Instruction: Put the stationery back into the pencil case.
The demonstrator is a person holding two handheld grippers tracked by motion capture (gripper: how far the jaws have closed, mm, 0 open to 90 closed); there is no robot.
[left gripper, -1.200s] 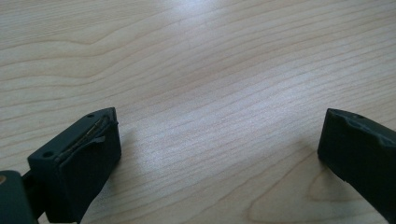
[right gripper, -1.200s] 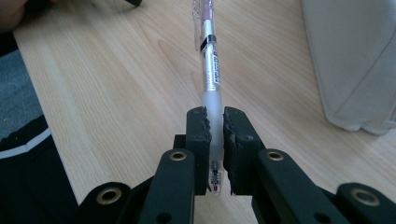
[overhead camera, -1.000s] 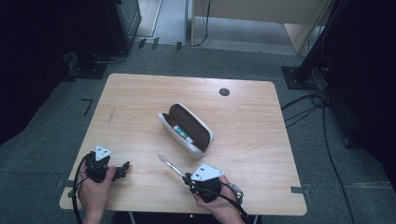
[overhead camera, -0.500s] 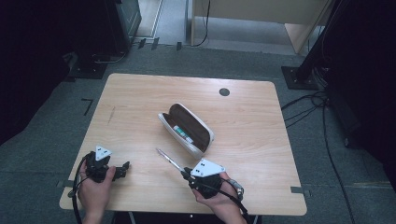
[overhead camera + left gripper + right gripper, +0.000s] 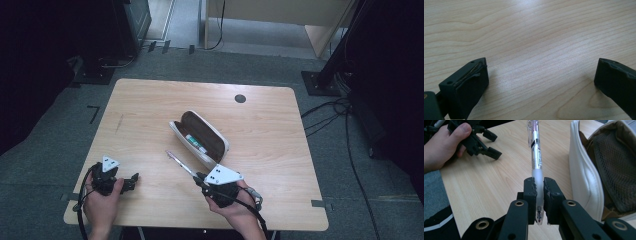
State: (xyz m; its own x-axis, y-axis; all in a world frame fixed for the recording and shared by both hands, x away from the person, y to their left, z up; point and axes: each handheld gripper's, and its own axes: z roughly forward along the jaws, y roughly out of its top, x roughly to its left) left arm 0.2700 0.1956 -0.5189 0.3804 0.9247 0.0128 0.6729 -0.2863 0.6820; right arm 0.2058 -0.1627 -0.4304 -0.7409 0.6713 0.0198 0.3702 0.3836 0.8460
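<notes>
The right gripper [image 5: 538, 195] pinches a pen [image 5: 535, 157] near its tip; light, stiff and slick, it could pivot. The left gripper's [image 5: 131, 181] jaws stand spread, empty.

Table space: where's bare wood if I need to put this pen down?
The table is bare along its far edge around the dark round hole, and on the right beyond the open white case. The near middle is crowded: the right gripper holds the pen there, beside the case.

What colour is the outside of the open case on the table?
White outside, brown lining inside; the case shows best in the right gripper view.
</notes>
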